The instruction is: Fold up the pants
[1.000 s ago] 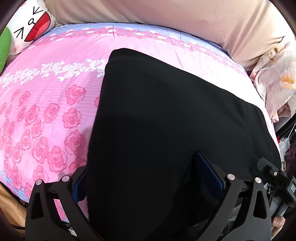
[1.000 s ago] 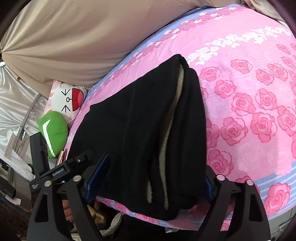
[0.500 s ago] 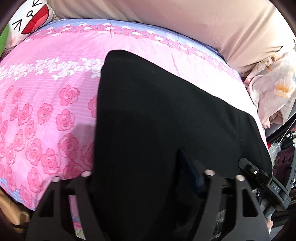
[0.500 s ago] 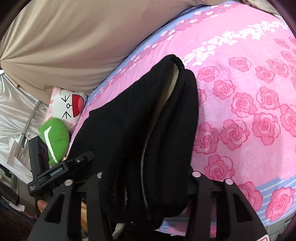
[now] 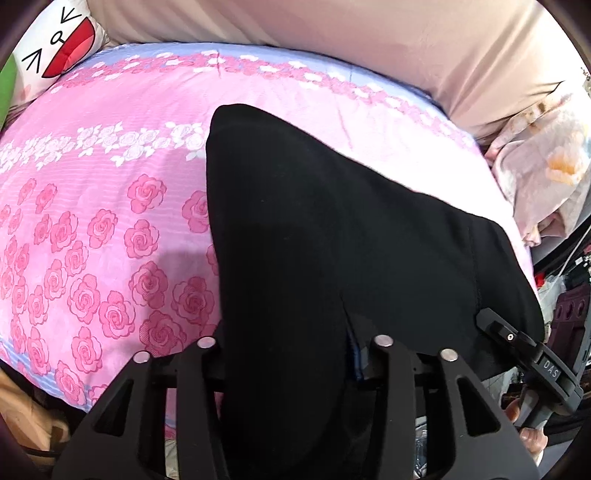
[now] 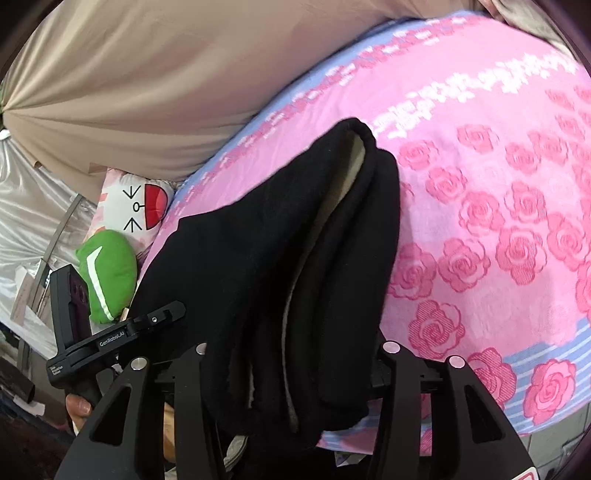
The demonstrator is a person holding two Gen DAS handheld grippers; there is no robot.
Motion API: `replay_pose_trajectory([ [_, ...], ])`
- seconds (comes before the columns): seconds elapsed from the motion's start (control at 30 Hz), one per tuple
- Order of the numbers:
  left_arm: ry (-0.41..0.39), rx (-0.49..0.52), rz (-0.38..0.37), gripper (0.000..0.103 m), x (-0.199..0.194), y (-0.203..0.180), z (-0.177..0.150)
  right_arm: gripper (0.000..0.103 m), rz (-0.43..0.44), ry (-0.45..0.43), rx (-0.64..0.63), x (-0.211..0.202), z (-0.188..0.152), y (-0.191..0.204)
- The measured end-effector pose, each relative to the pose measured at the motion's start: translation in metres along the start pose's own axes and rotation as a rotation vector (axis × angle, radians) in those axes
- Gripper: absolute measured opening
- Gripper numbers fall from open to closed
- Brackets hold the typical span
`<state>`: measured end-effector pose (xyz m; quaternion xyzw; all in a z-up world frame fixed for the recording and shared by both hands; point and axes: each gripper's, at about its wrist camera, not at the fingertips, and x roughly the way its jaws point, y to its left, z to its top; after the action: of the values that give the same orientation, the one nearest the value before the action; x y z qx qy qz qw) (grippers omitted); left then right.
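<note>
The black pants (image 5: 332,240) lie folded on the pink rose-print bedspread (image 5: 92,221), their near edge over the bed's front edge. In the right wrist view the pants (image 6: 280,266) show stacked layers with a cream lining. My left gripper (image 5: 291,354) is shut on the pants' near edge, cloth bunched between the jaws. My right gripper (image 6: 291,365) is shut on the near end of the layered pants. Each view shows the other gripper's handle at its side.
A beige curtain (image 5: 332,33) hangs behind the bed. A cartoon-face pillow (image 6: 136,206) and a green plush (image 6: 107,273) lie at one end. A pale floral cloth (image 5: 546,173) is heaped at the other end. Clutter sits beyond the bed edges.
Both grippers have closed from wide open onto the near edge of the pants. The cloth now bunches between each pair of jaws.
</note>
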<state>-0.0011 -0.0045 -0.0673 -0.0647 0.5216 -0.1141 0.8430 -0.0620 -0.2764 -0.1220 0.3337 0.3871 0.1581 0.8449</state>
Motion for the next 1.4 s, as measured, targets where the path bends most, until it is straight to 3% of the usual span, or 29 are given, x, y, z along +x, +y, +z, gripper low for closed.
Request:
replay_pose_trajectory([
  [0.27, 0.007, -0.007, 0.019, 0.059, 0.008, 0.005, 0.000, 0.056, 0.017, 0.017, 0.026, 0.004, -0.003, -0.007],
  [0.43, 0.002, -0.032, 0.042, 0.083, 0.015, 0.010, 0.001, 0.058, 0.009, 0.019, 0.027, 0.005, -0.004, -0.004],
  [0.53, 0.006, -0.060, 0.033, 0.092, 0.021, 0.015, 0.001, 0.059, 0.008, 0.023, 0.023, 0.006, -0.004, -0.002],
  [0.73, -0.017, -0.075, -0.002, 0.098, 0.026, 0.018, 0.002, 0.076, 0.005, 0.026, -0.014, 0.011, -0.004, 0.011],
  [0.77, -0.022, -0.078, -0.017, 0.096, 0.025, 0.018, 0.001, 0.077, -0.002, 0.019, -0.022, 0.013, -0.004, 0.014],
  [0.8, -0.027, -0.074, -0.037, 0.075, 0.024, 0.017, 0.001, 0.072, -0.008, 0.013, -0.027, 0.013, -0.004, 0.015],
  [0.83, -0.022, -0.073, -0.079, 0.064, 0.021, 0.017, 0.001, 0.064, -0.033, 0.003, -0.035, 0.014, -0.005, 0.016],
  [0.9, -0.035, -0.081, -0.078, 0.045, 0.013, 0.018, 0.002, 0.045, -0.031, -0.008, -0.036, 0.012, -0.005, 0.017],
  [0.93, -0.040, -0.078, -0.087, 0.038, 0.007, 0.018, 0.002, 0.044, -0.013, -0.018, -0.027, 0.009, -0.005, 0.017],
  [1.2, -0.103, -0.008, -0.135, 0.034, -0.041, 0.000, -0.004, 0.039, 0.026, -0.073, -0.105, -0.028, -0.003, 0.044],
  [1.4, -0.035, -0.013, -0.076, 0.034, -0.013, 0.005, -0.014, 0.040, -0.029, -0.018, -0.051, -0.014, -0.016, 0.017],
])
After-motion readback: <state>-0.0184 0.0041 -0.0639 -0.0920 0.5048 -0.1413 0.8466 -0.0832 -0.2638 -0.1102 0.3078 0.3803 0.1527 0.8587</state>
